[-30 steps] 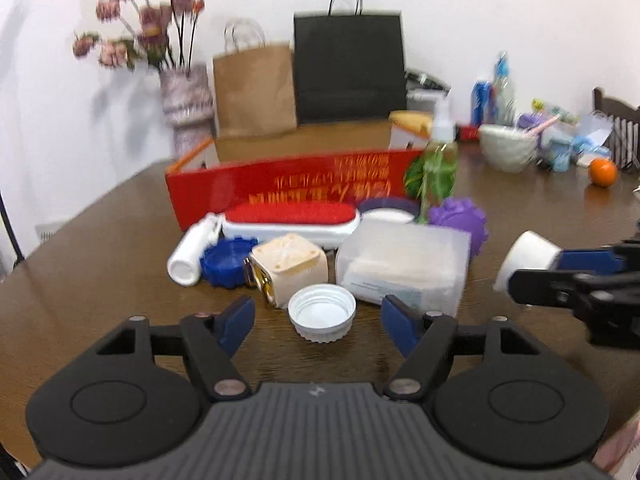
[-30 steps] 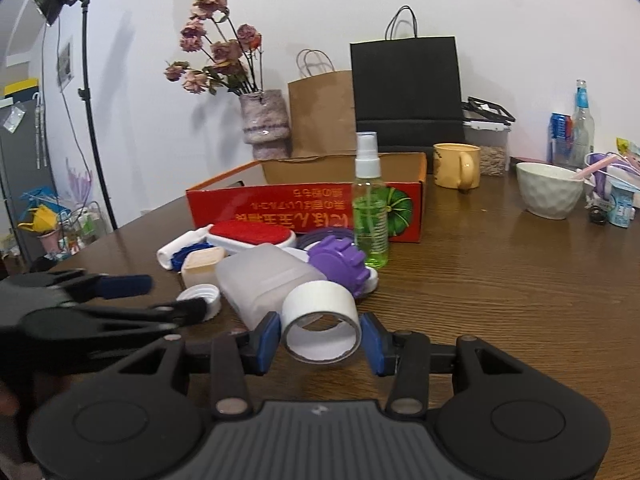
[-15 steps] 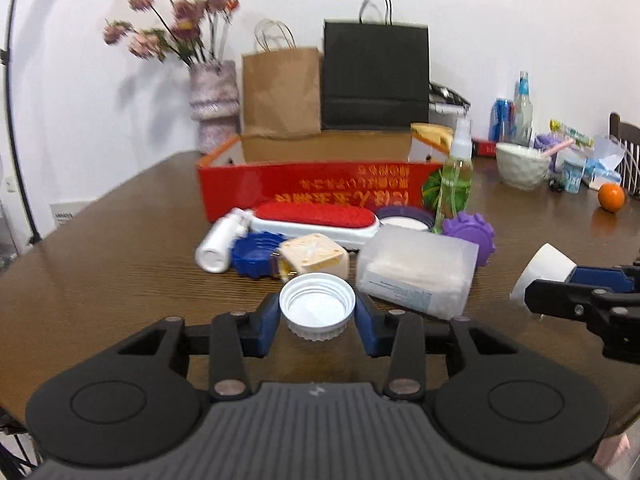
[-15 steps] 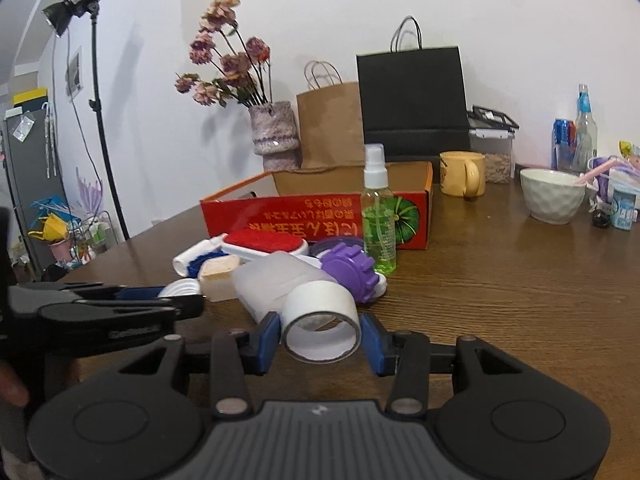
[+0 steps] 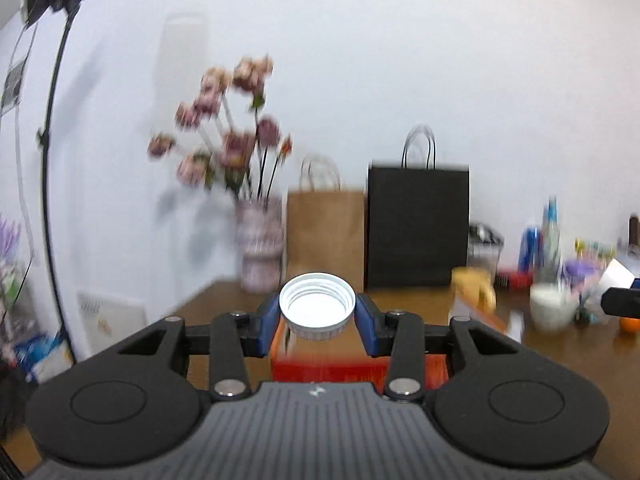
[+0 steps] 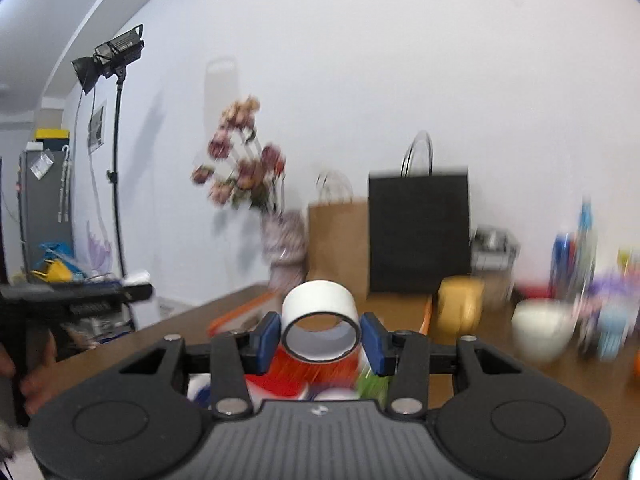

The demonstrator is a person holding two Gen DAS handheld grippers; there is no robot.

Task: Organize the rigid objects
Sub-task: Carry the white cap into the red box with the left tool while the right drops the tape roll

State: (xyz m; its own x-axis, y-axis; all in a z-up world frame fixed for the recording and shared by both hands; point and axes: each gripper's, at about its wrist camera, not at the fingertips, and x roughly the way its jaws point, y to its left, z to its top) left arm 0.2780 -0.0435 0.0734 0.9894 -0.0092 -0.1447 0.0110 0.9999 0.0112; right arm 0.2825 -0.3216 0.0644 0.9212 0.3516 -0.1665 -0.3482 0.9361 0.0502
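My left gripper (image 5: 317, 322) is shut on a white ribbed jar lid (image 5: 317, 306), held in the air with its hollow side towards the camera. The right gripper (image 6: 320, 338) is shut on a white roll of tape (image 6: 320, 320), also lifted clear of the table. Below both, the red cardboard box (image 5: 328, 364) shows as a blur, its orange rim (image 6: 240, 314) visible in the right wrist view. In the left wrist view the right gripper's tip with the tape (image 5: 618, 278) pokes in at the right edge. The left gripper, held by a hand (image 6: 36, 380), appears at the left of the right wrist view.
On the wooden table (image 5: 560, 356) stand a vase of dried flowers (image 5: 260, 252), a brown paper bag (image 5: 326, 232), a black paper bag (image 5: 418, 226), a yellow mug (image 6: 458, 308), a white bowl (image 6: 542, 328) and bottles (image 5: 550, 236). A light stand (image 6: 116, 128) is at the left.
The left gripper closed on the white lid and lifted it off the table. The right gripper rose with the tape roll. Both views now tilt up, and the pile of objects has dropped mostly out of sight.
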